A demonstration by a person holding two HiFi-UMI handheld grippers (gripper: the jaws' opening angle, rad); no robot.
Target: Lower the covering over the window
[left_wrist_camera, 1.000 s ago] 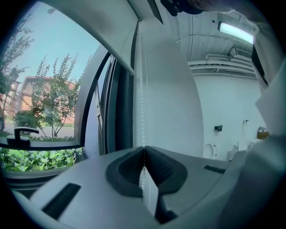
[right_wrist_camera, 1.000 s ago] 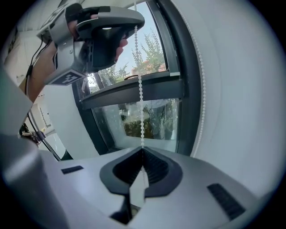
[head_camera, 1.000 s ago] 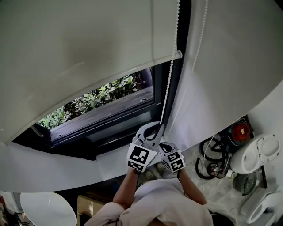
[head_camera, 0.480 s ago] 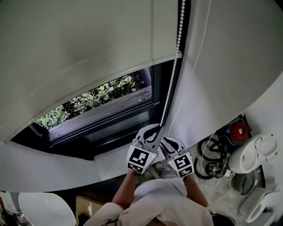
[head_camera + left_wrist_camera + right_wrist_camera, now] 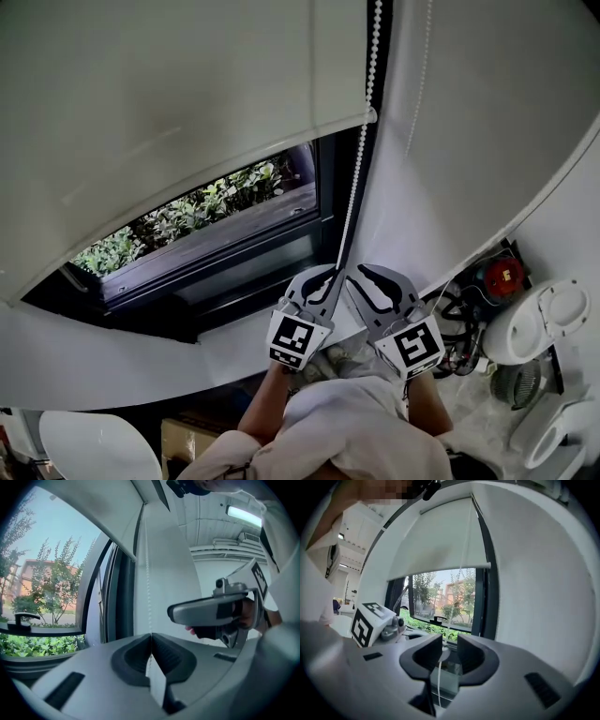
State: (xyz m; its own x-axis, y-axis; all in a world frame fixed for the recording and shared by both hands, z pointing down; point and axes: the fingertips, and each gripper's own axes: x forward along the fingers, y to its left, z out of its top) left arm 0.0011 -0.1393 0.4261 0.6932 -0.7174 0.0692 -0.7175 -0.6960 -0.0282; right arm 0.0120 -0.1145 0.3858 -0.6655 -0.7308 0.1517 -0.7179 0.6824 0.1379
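- While the left gripper (image 5: 328, 279) is clamped, fingers together, on the bead chain (image 5: 361, 159), the right gripper (image 5: 377, 281) sits just beside it with its fingers apart. They have just been opening, and the chain passes loosely through their gap with no pad pressing on it.
- The roller blind (image 5: 187, 112) hangs partway down the window (image 5: 225, 239). Its bottom bar (image 5: 281, 150) crosses the glass, and the lower pane is uncovered, showing greenery (image 5: 197, 211) outside.
- The chain hangs close to vertical along the dark right edge of the window frame, dropping past the end of the bottom bar to the fingers near the sill. Its long axis is up and down, so the free length lies above both grippers.
- The two grippers are side by side at about the same height. The right one is unloaded, so it seems the one free to take a fresh hold.
- That hold would probably need the right fingers to shut on the chain above the left gripper's clamp, then draw downward.
- A second cord (image 5: 419, 84) hangs against the white wall (image 5: 487, 141) to the right, near enough to be taken by mistake.
- The window handle (image 5: 439, 619) sits behind the chain, apart from it.
- Cables (image 5: 450, 323) and a white appliance (image 5: 548, 323) lie on the floor, well apart.
- Nothing stands between the open fingers and the chain.
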